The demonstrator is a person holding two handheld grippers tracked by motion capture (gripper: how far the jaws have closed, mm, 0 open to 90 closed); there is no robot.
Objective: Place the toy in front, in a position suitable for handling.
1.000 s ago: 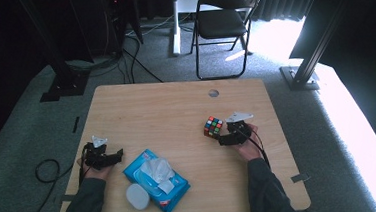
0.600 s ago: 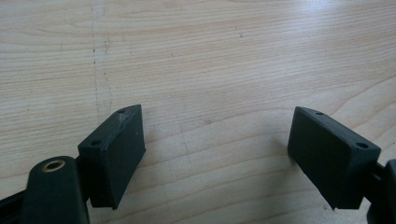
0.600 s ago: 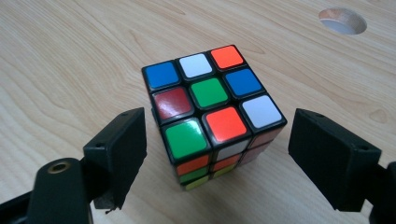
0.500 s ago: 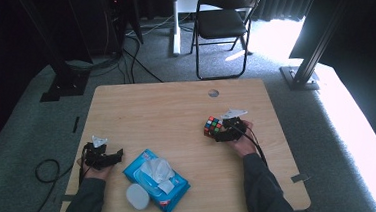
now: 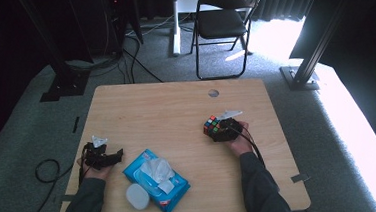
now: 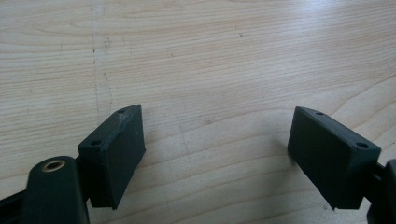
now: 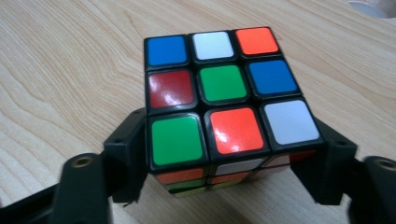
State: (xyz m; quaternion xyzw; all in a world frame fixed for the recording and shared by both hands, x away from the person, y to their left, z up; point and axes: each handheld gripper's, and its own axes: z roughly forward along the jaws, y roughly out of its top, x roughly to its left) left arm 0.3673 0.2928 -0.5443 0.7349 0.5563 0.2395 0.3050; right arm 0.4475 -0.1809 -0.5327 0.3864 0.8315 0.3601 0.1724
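The scrambled multicoloured plastic puzzle cube [image 7: 224, 107] sits right of centre on the pale wooden table [image 5: 151, 108], a green-centred face up; being a cube, it has no long axis. A black folding chair [image 5: 223, 23] stands beyond on grey carpet [image 5: 36, 121]. The right tool [image 7: 224, 168] has its jaws pressed against the cube's two sides. The left tool [image 6: 217, 158], near the table's left edge, gapes wide over bare wood beside a blue packet of wet wipes [image 5: 156, 181].
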